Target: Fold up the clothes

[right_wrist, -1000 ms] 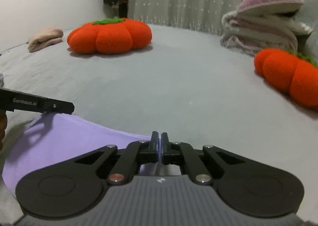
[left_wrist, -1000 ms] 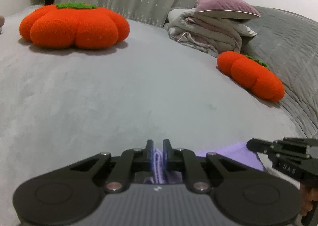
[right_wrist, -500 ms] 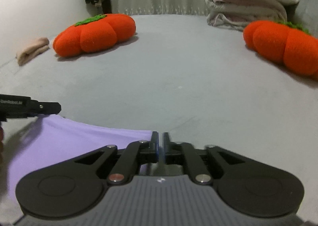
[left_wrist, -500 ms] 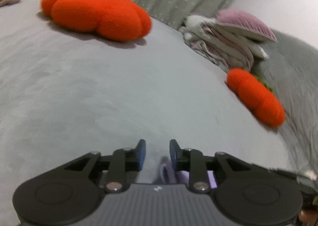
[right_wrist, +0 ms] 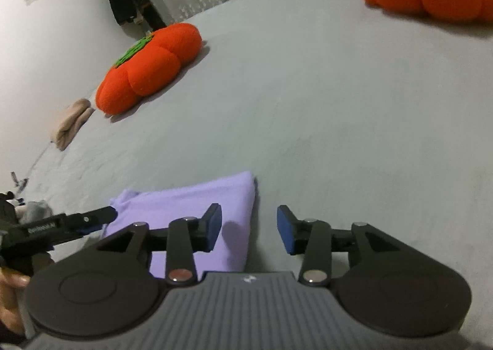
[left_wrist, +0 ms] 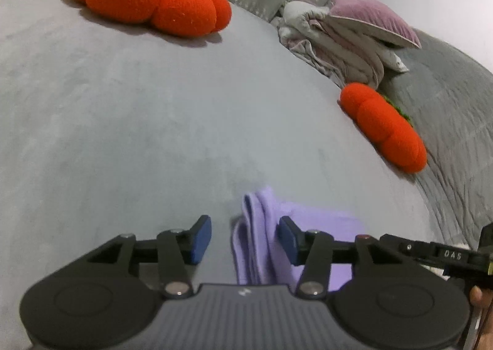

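A: Both claws stand with their jaws apart. A second ago the left gripper (left_wrist: 243, 237) pinched a bunched edge of the lilac garment (right_wrist: 197, 205) and the right gripper (right_wrist: 249, 228) was clamped on its other edge; now neither holds any cloth.

B: So the cloth has been let go?

A: Yes. It lies flat on the grey bed (right_wrist: 308, 109), doubled over, with stacked layers showing just ahead of the left claw and slightly toward its right finger. That suggests one fold has just been laid down; whether more folds are wanted cannot be told.

B: Which way does it run?

A: Its long axis runs across, from one claw to the other. The neat folded corner points away from the right claw, toward the pumpkin cushion (right_wrist: 148, 69) well beyond.
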The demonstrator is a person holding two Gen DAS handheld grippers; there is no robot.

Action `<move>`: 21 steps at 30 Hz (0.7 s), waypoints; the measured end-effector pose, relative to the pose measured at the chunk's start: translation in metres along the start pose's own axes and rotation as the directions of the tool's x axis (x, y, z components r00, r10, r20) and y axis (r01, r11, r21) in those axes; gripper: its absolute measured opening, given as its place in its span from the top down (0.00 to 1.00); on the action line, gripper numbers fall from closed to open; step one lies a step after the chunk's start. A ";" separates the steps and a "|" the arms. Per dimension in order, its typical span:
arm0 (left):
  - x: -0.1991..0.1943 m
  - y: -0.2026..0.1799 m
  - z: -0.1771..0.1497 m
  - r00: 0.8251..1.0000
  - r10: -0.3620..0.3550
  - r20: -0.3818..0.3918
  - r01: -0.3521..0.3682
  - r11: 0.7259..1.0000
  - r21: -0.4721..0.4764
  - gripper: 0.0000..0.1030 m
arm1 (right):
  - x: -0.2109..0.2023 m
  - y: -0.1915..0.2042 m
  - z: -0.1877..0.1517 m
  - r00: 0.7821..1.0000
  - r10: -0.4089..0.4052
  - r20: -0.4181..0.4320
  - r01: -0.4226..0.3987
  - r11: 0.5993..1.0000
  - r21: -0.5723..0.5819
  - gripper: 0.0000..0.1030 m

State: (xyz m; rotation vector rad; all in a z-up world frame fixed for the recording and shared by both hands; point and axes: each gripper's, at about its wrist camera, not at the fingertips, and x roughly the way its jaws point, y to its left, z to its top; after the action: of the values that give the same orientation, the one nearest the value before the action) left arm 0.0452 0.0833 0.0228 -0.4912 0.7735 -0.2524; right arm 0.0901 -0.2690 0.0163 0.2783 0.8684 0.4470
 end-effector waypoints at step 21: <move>0.003 -0.022 -0.020 0.998 0.061 0.011 -0.062 0.996 0.061 0.75 | 0.017 0.021 -0.013 0.998 0.022 -0.055 -0.025 0.998 -0.054 0.71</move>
State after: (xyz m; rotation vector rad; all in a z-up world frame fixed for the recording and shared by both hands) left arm 0.0318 0.0565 0.0203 -0.4096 0.7686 -0.2161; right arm 0.0839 -0.2418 0.0057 0.2269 0.9051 0.5017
